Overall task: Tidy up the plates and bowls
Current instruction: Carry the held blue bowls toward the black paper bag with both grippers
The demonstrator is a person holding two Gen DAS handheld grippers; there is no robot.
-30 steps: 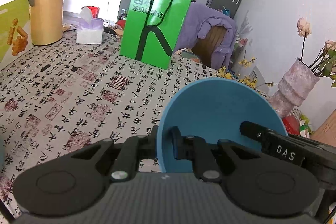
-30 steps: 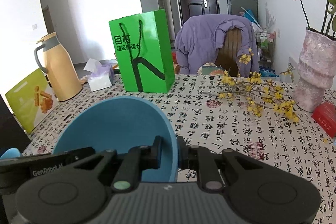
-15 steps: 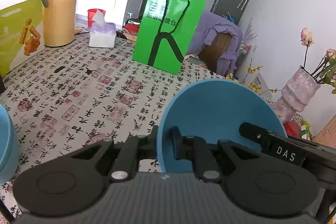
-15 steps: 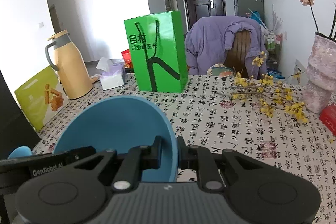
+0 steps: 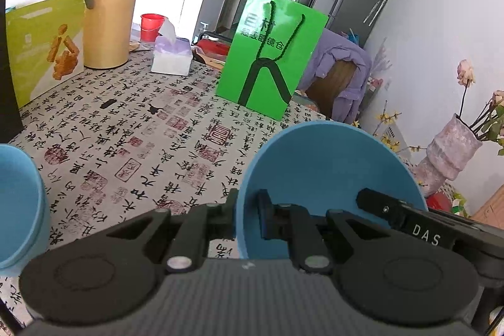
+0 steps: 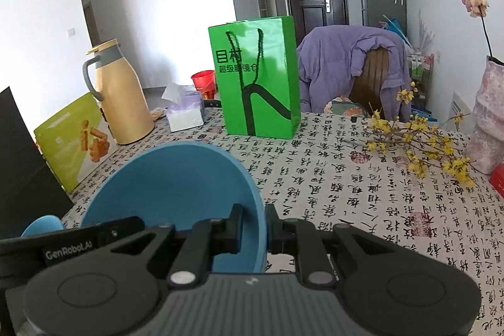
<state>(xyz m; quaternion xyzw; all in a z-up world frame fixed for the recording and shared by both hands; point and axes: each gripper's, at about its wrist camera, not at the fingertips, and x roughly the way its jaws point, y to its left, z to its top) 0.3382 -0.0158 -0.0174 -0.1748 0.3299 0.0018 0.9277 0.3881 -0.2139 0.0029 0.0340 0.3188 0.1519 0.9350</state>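
Gripping one blue bowl (image 5: 327, 169) by opposite rims, left gripper (image 5: 247, 211) and right gripper (image 6: 253, 224), jaws clamped, could let it slip or strike the second bowl (image 5: 19, 203) near the table (image 5: 126, 153) edge.

We see a worktop (image 6: 362, 203) under a cloth printed with black calligraphy and red seals. On it a green paper bag (image 6: 258, 84) with dark cord handles stands upright near the far edge. To its left sits a tissue box (image 6: 184, 112), then a tall yellow thermos jug (image 6: 121, 96) with a grey handle, and a lime-green carton (image 6: 75, 144) leaning at the left edge. On the right, yellow blossom twigs (image 6: 419, 144) lie beside a pink vase (image 6: 486, 122). Behind, a purple jacket (image 6: 340, 59) drapes over a chair.
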